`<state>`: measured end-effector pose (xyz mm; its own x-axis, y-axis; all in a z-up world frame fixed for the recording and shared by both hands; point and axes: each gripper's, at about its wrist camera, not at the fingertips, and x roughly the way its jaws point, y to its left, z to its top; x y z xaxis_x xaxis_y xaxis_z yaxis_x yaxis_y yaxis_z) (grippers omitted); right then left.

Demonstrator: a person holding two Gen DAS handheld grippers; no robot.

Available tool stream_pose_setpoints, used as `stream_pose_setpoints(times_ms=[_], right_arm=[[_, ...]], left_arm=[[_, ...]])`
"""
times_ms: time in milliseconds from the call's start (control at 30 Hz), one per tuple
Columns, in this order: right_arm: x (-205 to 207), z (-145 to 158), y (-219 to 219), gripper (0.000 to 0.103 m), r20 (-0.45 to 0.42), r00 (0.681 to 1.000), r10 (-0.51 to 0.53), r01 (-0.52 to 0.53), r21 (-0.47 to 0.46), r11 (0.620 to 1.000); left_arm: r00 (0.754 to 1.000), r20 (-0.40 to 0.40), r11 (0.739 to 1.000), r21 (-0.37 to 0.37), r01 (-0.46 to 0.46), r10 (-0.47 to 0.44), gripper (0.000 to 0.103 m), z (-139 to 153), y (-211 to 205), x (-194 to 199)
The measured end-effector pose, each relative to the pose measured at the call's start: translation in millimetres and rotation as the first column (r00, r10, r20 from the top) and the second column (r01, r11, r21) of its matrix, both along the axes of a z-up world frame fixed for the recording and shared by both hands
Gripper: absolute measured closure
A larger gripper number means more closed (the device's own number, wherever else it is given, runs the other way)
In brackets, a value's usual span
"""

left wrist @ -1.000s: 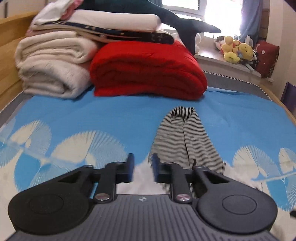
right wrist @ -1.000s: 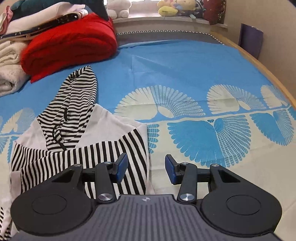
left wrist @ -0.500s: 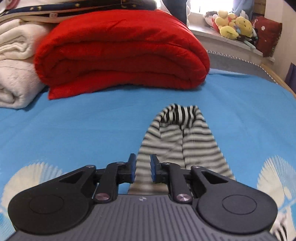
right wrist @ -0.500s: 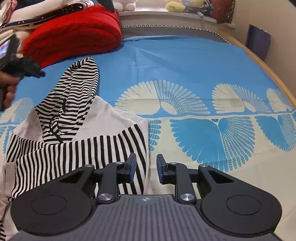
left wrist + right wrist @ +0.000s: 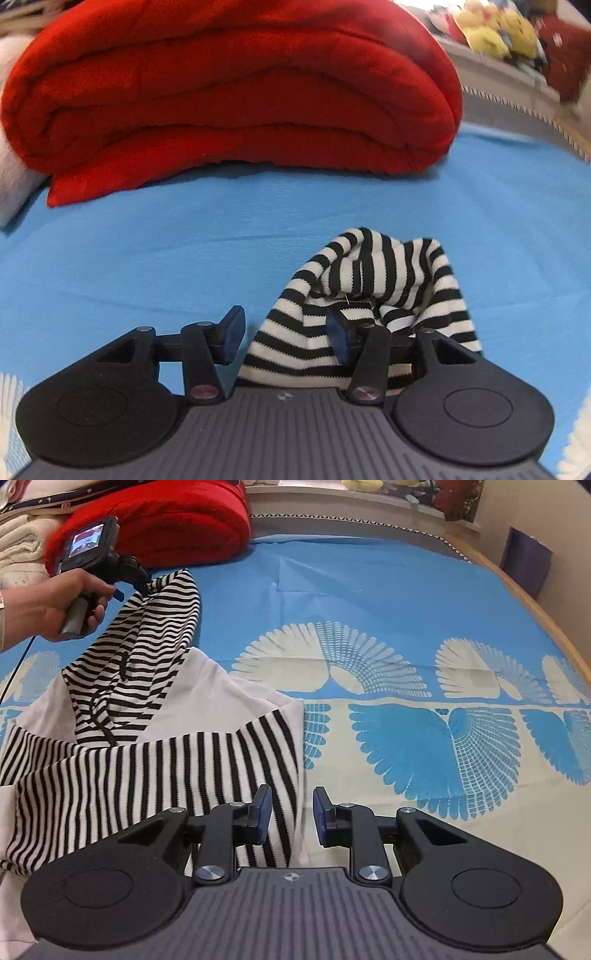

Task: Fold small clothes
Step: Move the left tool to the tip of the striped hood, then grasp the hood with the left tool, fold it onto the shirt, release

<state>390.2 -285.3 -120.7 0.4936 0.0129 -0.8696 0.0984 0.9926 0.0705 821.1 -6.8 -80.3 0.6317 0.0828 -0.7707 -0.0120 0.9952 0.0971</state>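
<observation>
Striped hood (image 5: 373, 291) directly ahead of left gripper (image 5: 286, 338), jaws apart astride its left edge; long axis running toward right gripper (image 5: 291, 818), also parted, at striped hem (image 5: 155, 775).

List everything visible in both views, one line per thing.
striped hoodie: one, black and white, crumpled on the bed's near left
bedsheet: one, blue with cream fan prints, covering the bed
red blanket: one, folded, at the head of the bed
cream blankets: folded stack, left of the red blanket
plush toys: several, mostly yellow, on the far ledge
left hand-held gripper: one, black with blue pads, open at the hood's tip
right hand-held gripper: one, black with blue pads, open over the hoodie's right edge
</observation>
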Motion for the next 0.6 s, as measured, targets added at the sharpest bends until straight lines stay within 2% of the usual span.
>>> stream_pose_setpoints(times_ms=[33,100,133,167,200,267,400,500,600], right_arm=[[0.5,-1.1,-1.7,0.078,-0.003,1.0,-0.008,0.008,-0.002,1.0],[0.8,-2.1,-3.2,0.078,-0.006,1.0,-0.013,0.013,-0.005,1.0],[0.7,-2.1,-3.6,0.078,-0.005,1.0,-0.013,0.012,-0.008,1.0],[0.6,-1.5,-4.2,0.078,-0.003,1.0,-0.013,0.013,-0.01,1.0],[0.7,-0.6,-5.0,0.078,-0.001,1.0,-0.014,0.014,-0.012,1.0],[1.0,1.3,-6.9,0.078,0.002,1.0,-0.017,0.017,-0.012,1.0],[0.9,10.3,-12.7,0.078,0.022,0.999,-0.032,0.032,0.004,0.999],[-2.3,20.2,-18.3,0.078,0.05,0.997,-0.055,0.054,0.015,0.998],[-5.7,26.6,-23.2,0.078,0.062,0.995,-0.081,0.079,0.04,0.996]], left_arm=[[1.0,0.003,1.0,0.019,0.009,-0.009,0.051,-3.7,-3.2,2.6],[1.0,0.004,0.999,0.027,0.019,-0.019,0.065,-8.5,-5.0,5.1],[1.0,0.002,0.999,0.035,0.025,-0.025,0.092,-10.7,-6.3,5.1],[0.999,-0.011,0.998,0.053,0.031,-0.03,0.1,-12.3,-7.6,4.5],[0.999,-0.021,0.996,0.077,0.038,-0.036,0.101,-11.9,-9.5,1.9],[0.997,0.015,0.993,0.099,0.069,-0.07,0.102,0.5,-12.7,-14.0],[0.982,0.103,0.986,0.066,0.152,-0.159,0.102,43.9,-17.3,-70.4],[0.948,0.167,0.962,0.068,0.265,-0.273,0.102,81.4,-24.9,-143.2],[0.899,0.216,0.923,0.038,0.382,-0.381,0.102,114.1,-29.8,-242.8]])
